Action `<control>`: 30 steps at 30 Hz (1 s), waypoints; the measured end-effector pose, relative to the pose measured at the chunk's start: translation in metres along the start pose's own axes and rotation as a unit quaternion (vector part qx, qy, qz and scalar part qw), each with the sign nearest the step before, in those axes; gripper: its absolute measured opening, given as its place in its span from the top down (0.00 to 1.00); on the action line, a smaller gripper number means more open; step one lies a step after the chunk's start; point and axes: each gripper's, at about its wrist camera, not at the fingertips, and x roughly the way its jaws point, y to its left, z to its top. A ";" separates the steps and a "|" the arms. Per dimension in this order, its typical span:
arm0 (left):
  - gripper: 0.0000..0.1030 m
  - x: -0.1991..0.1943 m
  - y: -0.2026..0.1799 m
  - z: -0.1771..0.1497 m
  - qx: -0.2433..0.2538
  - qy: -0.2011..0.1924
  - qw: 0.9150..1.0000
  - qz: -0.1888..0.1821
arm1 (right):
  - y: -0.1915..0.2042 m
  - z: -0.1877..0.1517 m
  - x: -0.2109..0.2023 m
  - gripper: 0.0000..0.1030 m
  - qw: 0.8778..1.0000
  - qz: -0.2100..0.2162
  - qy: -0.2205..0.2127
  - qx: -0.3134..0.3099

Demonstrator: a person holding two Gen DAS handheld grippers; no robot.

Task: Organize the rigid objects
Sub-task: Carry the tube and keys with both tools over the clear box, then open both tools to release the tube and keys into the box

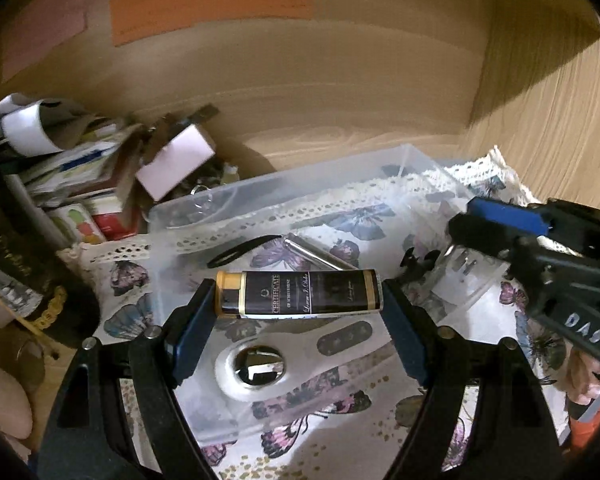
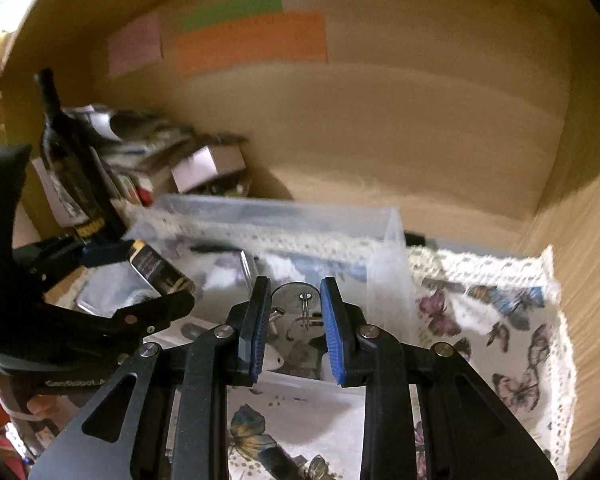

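Observation:
My left gripper (image 1: 298, 300) is shut on a black and gold tube (image 1: 298, 294) labelled "Certificate", held crosswise by its two ends above a clear plastic bin (image 1: 188, 204). The tube (image 2: 158, 268) also shows in the right wrist view, in the left gripper. Inside the bin lie a white object with a round hole (image 1: 256, 368), a metal cylinder (image 1: 320, 256) and a black band (image 1: 240, 250). My right gripper (image 2: 296, 320) holds a shiny round metal object (image 2: 300, 300) between its blue pads at the bin's right end; it shows at the right of the left wrist view (image 1: 500, 216).
The bin stands on a butterfly-print cloth with lace edging (image 2: 500, 320) inside a wooden shelf. A dark bottle (image 2: 68, 152) and a pile of boxes and papers (image 1: 80, 168) crowd the left. Coloured paper notes (image 2: 252, 36) stick on the back wall.

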 end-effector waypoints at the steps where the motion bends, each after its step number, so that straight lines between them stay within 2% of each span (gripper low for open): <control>1: 0.22 0.004 -0.002 0.000 0.003 0.002 1.000 0.001 | -0.001 -0.001 0.004 0.78 1.000 0.000 0.005 0.001; 10: 0.22 0.019 -0.002 0.004 -0.002 0.027 1.000 -0.012 | -0.006 -0.006 0.026 0.77 0.999 -0.008 0.040 0.002; 14: 0.22 0.017 -0.004 0.005 0.005 0.024 1.000 -0.003 | -0.004 -0.005 0.029 0.77 0.999 -0.013 0.046 -0.003; 16: 0.22 0.013 -0.005 0.005 0.007 0.022 1.000 0.000 | -0.003 -0.005 0.026 0.73 0.999 -0.015 0.043 -0.007; 18: 0.21 0.007 -0.005 0.004 0.005 0.019 1.000 -0.001 | -0.002 -0.003 0.020 0.65 0.999 -0.015 0.035 -0.007; 22: 0.13 -0.013 -0.003 0.002 0.000 0.002 1.000 0.000 | -0.003 0.001 0.002 0.62 1.000 -0.019 0.014 -0.008; 23: 0.11 -0.020 -0.002 0.000 -0.001 -0.006 1.000 0.002 | -0.003 0.001 -0.005 0.59 1.000 -0.019 0.007 -0.007; 30: 0.03 -0.062 0.001 -0.015 -0.005 -0.048 0.999 0.009 | -0.004 -0.008 -0.049 0.50 0.999 -0.027 -0.029 -0.011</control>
